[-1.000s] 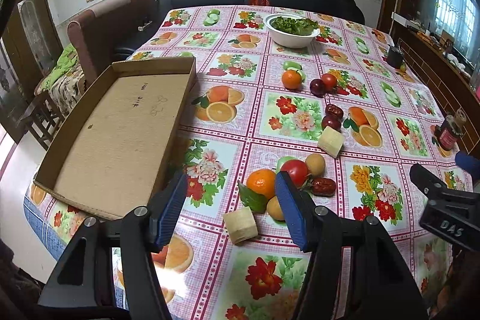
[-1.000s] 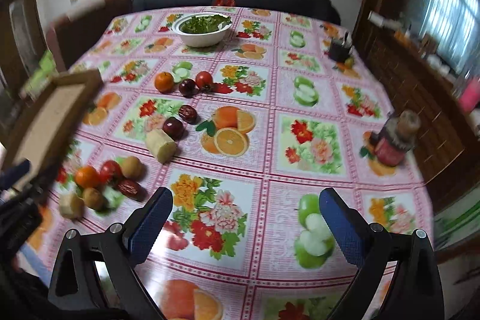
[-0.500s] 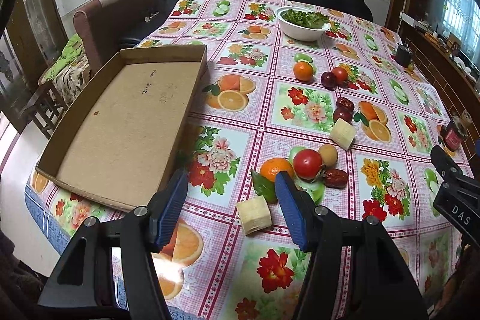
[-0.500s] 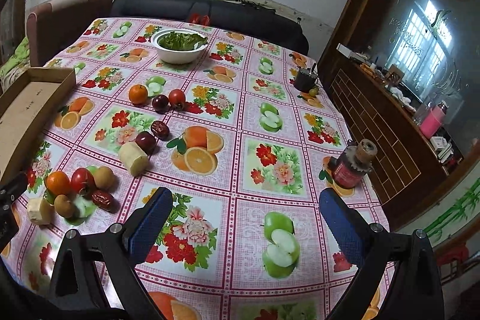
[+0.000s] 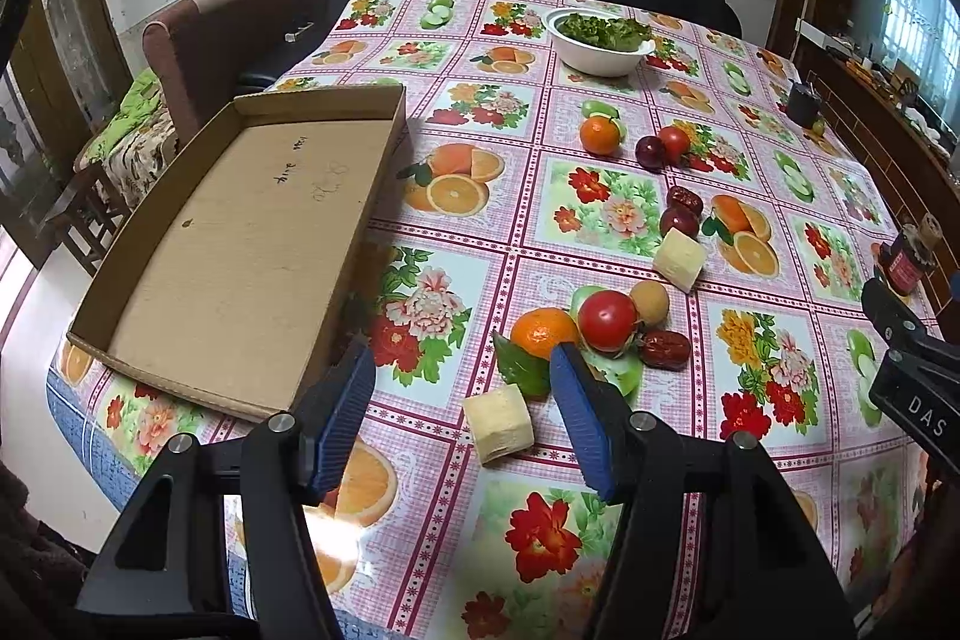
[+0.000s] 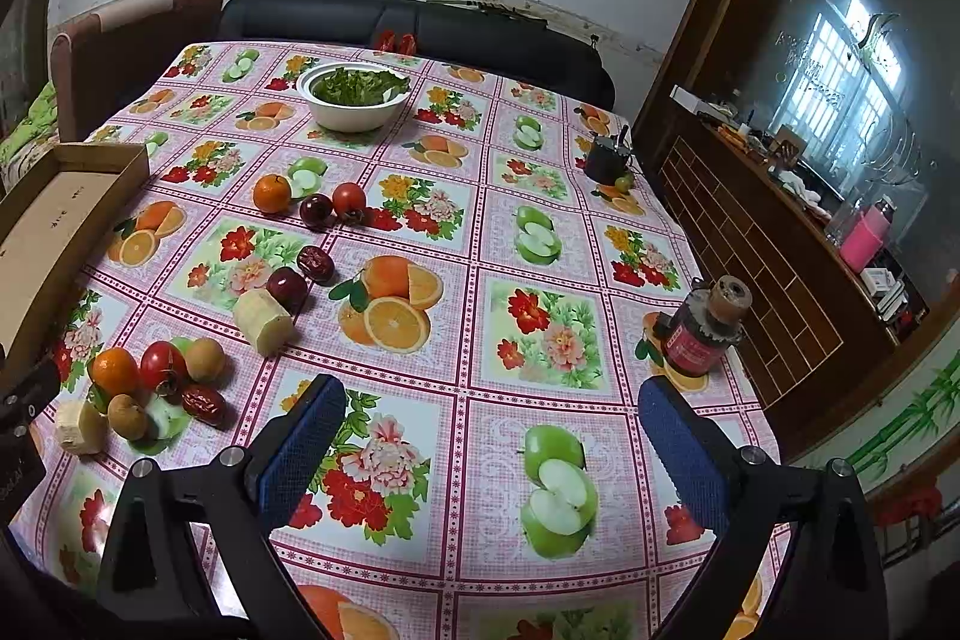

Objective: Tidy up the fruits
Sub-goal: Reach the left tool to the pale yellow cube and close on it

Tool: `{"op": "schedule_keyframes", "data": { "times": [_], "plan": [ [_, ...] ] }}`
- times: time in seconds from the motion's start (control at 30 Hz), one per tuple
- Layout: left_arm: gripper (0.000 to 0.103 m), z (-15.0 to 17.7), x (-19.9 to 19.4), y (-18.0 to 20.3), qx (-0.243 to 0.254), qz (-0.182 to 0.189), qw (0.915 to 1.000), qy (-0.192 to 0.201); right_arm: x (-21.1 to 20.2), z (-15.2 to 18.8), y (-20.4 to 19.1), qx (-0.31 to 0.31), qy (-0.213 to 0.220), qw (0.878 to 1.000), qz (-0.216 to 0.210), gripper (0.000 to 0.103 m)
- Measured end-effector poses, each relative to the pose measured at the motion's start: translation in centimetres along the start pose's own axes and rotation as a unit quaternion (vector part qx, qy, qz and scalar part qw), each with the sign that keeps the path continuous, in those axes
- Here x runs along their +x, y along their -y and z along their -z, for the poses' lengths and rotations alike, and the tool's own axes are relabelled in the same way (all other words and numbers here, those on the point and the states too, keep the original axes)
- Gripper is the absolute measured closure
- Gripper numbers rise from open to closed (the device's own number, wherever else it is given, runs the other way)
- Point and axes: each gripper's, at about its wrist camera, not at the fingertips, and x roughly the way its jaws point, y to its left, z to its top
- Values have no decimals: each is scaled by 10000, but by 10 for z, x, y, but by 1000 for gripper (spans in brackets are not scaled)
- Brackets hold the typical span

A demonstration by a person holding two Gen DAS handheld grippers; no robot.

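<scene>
- Fruits sit in little groups on the tabletop; a small brown one is partly hidden behind the left claw tip.
- Both claws are wide open and hold nothing. The right claw hangs over bare cloth.
- An orange, a tomato and a pale chunk lie just past the left claw, beside a cardboard tray.

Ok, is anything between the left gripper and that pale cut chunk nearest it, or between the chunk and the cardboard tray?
Nothing visible. The pale chunk lies just ahead of the open left gripper, and only bare tablecloth separates it from the cardboard tray, which holds nothing.
</scene>
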Motion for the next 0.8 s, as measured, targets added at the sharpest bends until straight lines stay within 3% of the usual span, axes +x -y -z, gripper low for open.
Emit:
{"op": "schedule_keyframes", "data": {
  "times": [0.53,0.6,0.73,0.8],
  "plan": [
    [43,6,1,-8,-18,174,9998,-87,1,0,-7,-80,-76,9999,-69,4],
    [43,10,-1,-13,-16,304,9995,-114,-1,1,-5,-38,-41,9995,-303,4],
    [43,20,-5,-26,-68,648,9977,-182,-2,7,3,176,-41,9881,-1527,4],
    [43,26,-6,-30,-83,810,9964,-223,-2,12,3,257,-42,9807,-1940,4]
  ]
}}
